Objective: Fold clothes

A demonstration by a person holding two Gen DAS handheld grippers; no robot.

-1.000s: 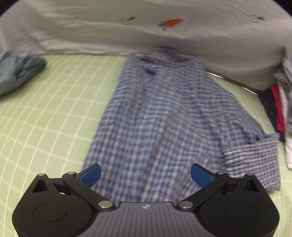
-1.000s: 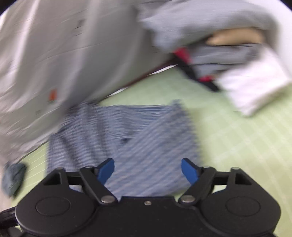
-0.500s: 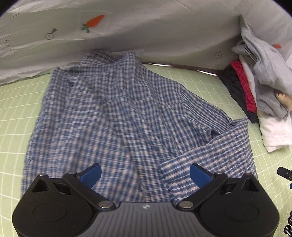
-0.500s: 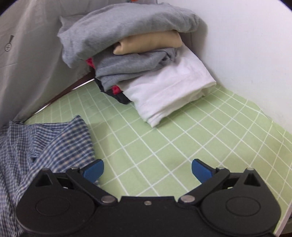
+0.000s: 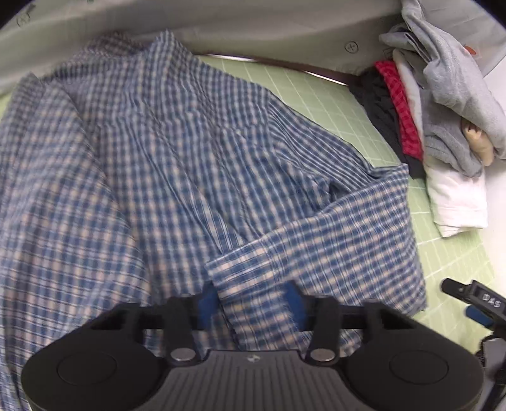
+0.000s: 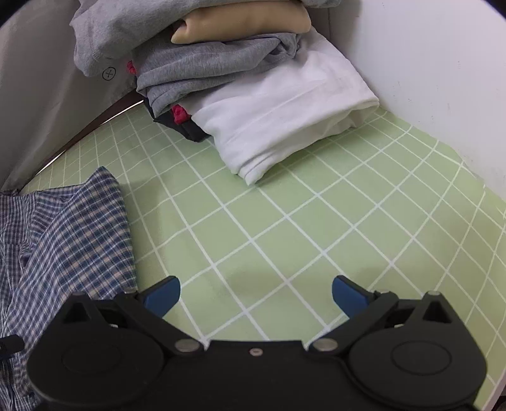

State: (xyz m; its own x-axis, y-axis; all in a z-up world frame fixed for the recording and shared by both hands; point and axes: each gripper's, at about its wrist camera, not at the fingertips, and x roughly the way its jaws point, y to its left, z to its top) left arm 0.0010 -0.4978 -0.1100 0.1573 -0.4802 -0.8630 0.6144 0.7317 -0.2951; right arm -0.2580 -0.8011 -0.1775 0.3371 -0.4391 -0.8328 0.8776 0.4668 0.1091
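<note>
A blue checked shirt [image 5: 177, 164] lies spread on the green grid mat [image 6: 284, 221], one sleeve folded across its lower right. My left gripper [image 5: 250, 300] is down on that sleeve's cuff [image 5: 253, 268]; its jaws are closing with the cuff cloth between the blue pads, lying flat and not pinched. My right gripper [image 6: 256, 291] stands open over bare mat to the right of the shirt's edge [image 6: 79, 237], with nothing between its fingers. Part of the right gripper [image 5: 474, 303] shows at the lower right of the left wrist view.
A pile of folded clothes [image 6: 221, 63], grey, tan, red, black and white, sits at the back right against a white wall [image 6: 427, 63]. A pale printed sheet [image 5: 253, 25] hangs along the back edge of the mat.
The left gripper swung right and down over the shirt onto the sleeve cuff, and its jaws went from wide apart to narrow. The right gripper swung right off the shirt and sank toward the mat.
</note>
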